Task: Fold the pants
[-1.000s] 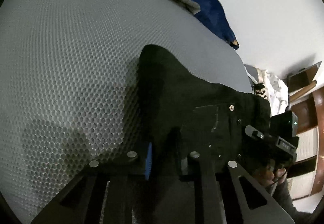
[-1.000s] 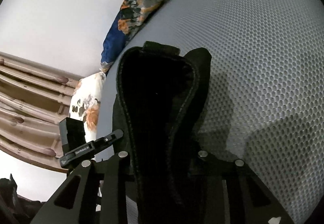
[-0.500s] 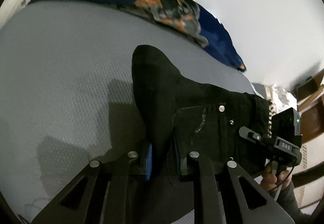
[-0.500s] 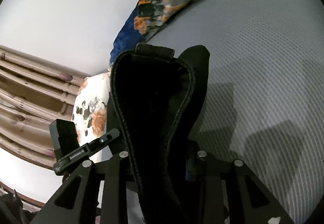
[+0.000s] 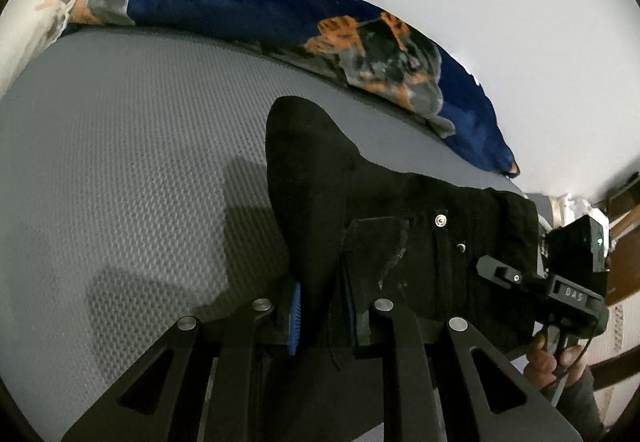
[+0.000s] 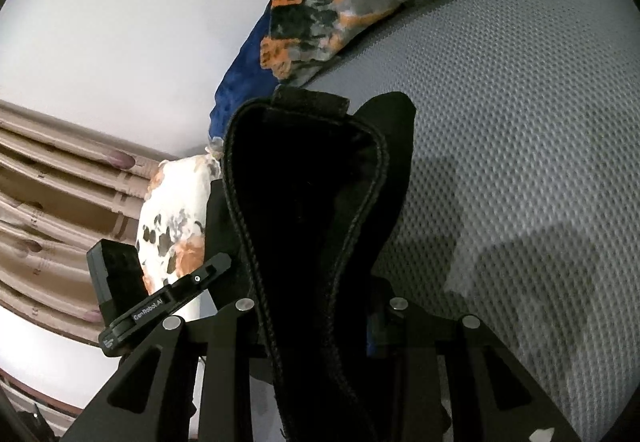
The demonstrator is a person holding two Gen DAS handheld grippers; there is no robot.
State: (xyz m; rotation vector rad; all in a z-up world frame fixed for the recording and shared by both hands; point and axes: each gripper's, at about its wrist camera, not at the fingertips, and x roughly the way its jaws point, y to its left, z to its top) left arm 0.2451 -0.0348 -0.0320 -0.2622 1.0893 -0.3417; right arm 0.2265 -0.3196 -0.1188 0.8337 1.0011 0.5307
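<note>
Black denim fills both views. Left wrist view: left gripper (image 5: pixel 320 306) clamped on a bunched edge of the pants (image 5: pixel 400 226); blue pad visible on the near-left finger, cloth pinched betw. the two. Waist section w/ metal button (image 5: pixel 440 220) spreads right of the jaws toward the right gripper (image 5: pixel 560 274), held by a hand (image 5: pixel 548 362) low right. Pants hang ahead of the fingers, above the grey mesh mattress (image 5: pixel 120 182). Blue patterned blanket (image 5: pixel 280 14) lies well beyond, at the far edge.

Right wrist view: right gripper (image 6: pixel 316 322) closed on a thick fold w/ a stitched seam, rising straight ahead of the jaws. Left gripper's body shows at left. Floral pillow (image 6: pixel 172 218) behind it.

Step, as judged: garment lifted by both tongs, carried over the mattress for laying out. Next move calls for both ends lowered level, cloth kept taut, grips not freed before the fabric lies flat.
</note>
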